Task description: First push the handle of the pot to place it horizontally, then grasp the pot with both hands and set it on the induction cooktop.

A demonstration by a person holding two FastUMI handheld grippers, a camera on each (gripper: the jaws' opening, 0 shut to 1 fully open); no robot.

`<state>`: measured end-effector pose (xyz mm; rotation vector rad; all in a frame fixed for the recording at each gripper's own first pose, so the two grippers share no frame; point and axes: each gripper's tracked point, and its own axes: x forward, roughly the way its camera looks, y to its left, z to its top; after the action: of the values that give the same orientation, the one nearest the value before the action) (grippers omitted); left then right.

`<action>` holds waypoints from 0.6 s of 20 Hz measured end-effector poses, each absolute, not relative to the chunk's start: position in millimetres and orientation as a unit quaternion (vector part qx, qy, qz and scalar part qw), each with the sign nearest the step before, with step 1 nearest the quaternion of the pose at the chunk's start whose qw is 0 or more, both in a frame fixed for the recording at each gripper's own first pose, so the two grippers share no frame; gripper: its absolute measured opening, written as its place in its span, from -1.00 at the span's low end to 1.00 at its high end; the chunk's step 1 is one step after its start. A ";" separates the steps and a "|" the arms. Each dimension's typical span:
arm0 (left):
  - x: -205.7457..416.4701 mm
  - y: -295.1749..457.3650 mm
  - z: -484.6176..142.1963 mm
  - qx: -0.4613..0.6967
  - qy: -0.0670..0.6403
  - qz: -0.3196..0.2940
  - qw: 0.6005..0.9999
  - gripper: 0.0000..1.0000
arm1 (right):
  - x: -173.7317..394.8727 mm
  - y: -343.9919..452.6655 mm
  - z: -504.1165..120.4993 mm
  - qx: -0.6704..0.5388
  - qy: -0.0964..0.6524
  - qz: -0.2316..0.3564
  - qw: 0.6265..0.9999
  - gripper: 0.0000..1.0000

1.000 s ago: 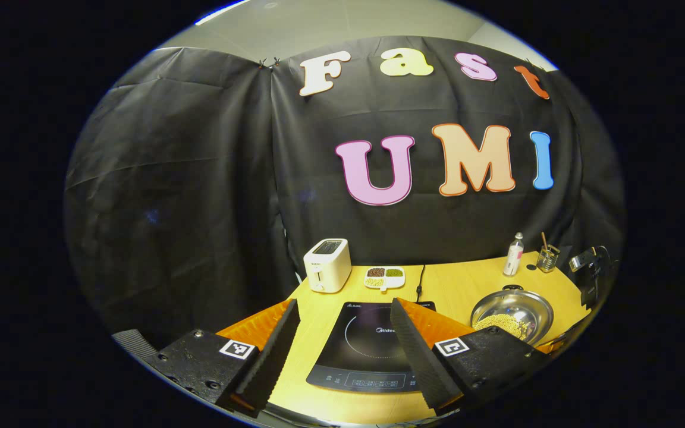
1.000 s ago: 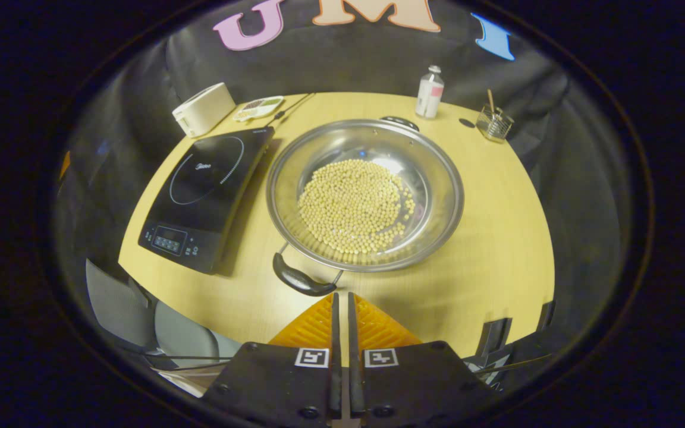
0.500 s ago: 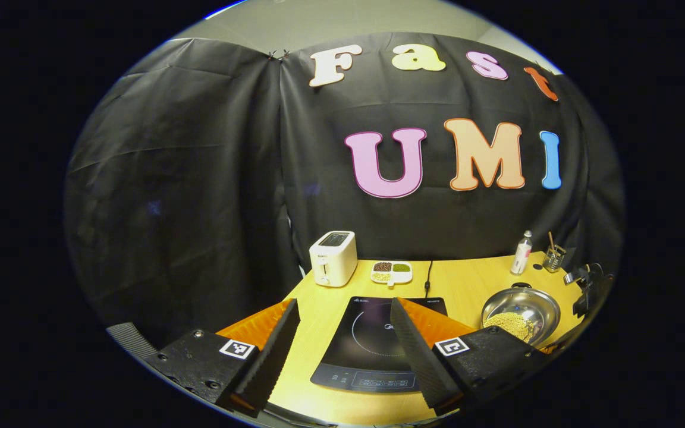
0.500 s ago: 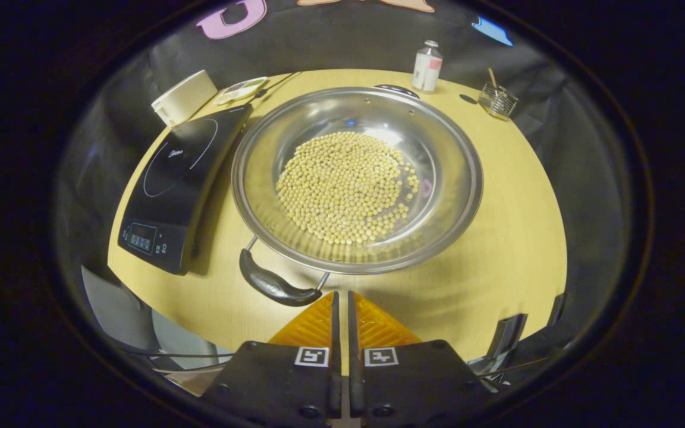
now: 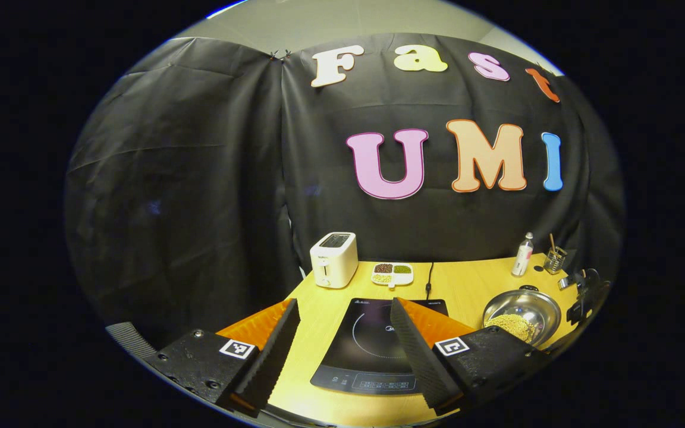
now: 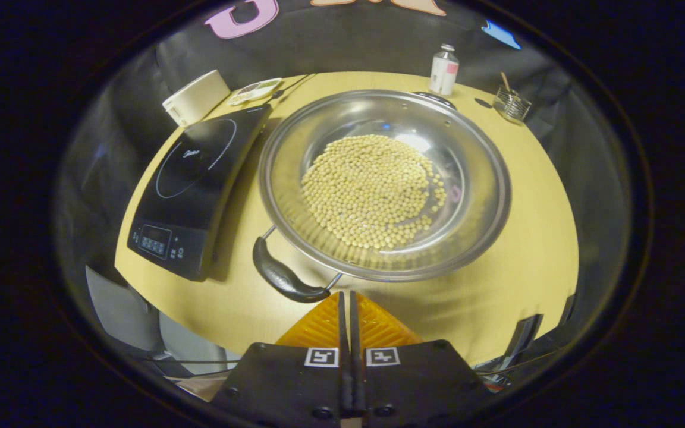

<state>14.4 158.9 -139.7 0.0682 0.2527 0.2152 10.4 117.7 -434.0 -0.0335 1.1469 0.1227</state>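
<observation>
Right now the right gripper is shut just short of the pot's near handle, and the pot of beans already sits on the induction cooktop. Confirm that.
Not quite. The pot stands on the table beside the induction cooktop, not on it, as the right gripper view shows. The right gripper is indeed shut just short of the near handle.

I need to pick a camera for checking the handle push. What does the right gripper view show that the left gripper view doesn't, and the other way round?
Right gripper view: the pot's near handle, seen from above, with the right gripper shut and its tips right beside it; contact is unclear.
Left gripper view: the left gripper, open and empty, in front of the cooktop, and the ceiling above the cloth.
Both: the pot with beans, the induction cooktop, toaster, divided dish, bottle and table.
</observation>
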 end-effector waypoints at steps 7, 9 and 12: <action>7.4 156.6 -147.5 0.034 0.138 0.105 0.984 0.94 | 18.9 154.9 -436.0 0.032 0.539 0.068 0.839 -1.00; 3.9 156.6 -149.5 0.037 0.141 0.105 0.984 0.89 | 23.2 166.3 -436.8 0.042 0.533 0.063 0.843 -0.94; -2.8 157.1 -150.3 0.040 0.142 0.106 0.983 0.94 | 33.8 183.8 -437.8 0.073 0.521 0.050 0.849 -0.94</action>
<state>-2.8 157.1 -150.3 0.0801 0.2850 0.2135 33.8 183.8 -437.8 0.1528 1.0987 0.1050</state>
